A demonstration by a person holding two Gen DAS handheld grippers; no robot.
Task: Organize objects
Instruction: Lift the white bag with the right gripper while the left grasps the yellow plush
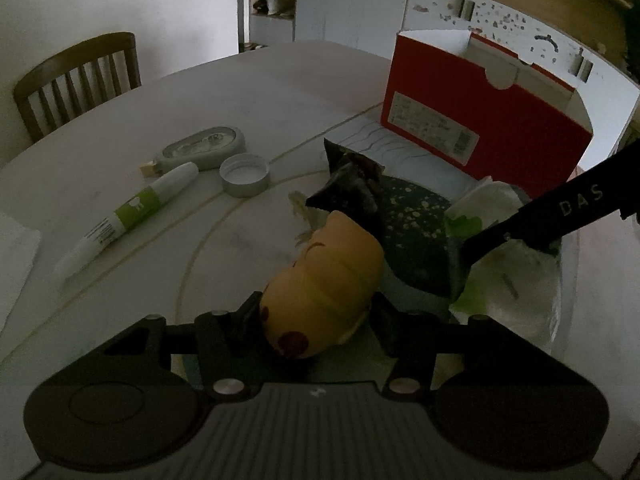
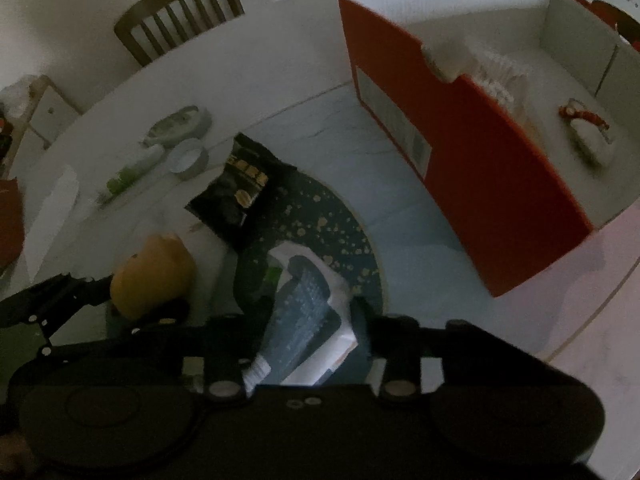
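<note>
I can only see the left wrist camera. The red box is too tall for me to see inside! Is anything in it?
Observer: Yes. The right wrist view looks down into the red box. A small white item with red trim lies on its floor.
Operator: Anything else in there?
Observer: A pale ribbed stack sits by the notched wall. It is too blurred to name.
Operator: What's being grabbed on the right?
Observer: The right gripper has its jaws around a white packet with a dark window.
</note>
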